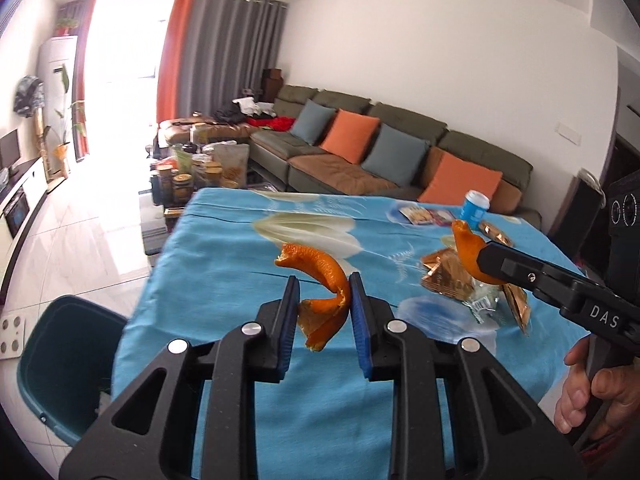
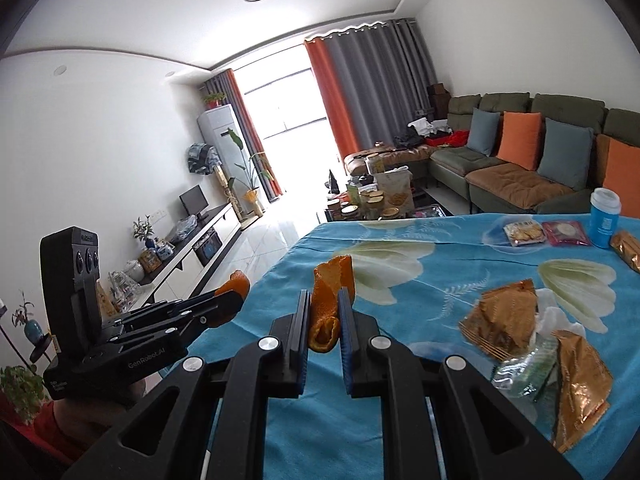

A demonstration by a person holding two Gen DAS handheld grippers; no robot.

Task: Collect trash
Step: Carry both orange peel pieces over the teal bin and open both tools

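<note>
two grippers: the left gripper and the right gripper. two pieces of orange peel, one between each pair of jaws: one peel in the left jaws, the other peel in the right jaws. ahead of the right jaws and off to their right, three gold wrappers lie on the table: one nearest, one beyond its right side, one far ahead at the edge of view. one clear crumpled wrapper lies between the first two. far ahead of the jaws stand one blue cup and two flat snack packets. one green bin sits below and left of the left jaws.
</note>
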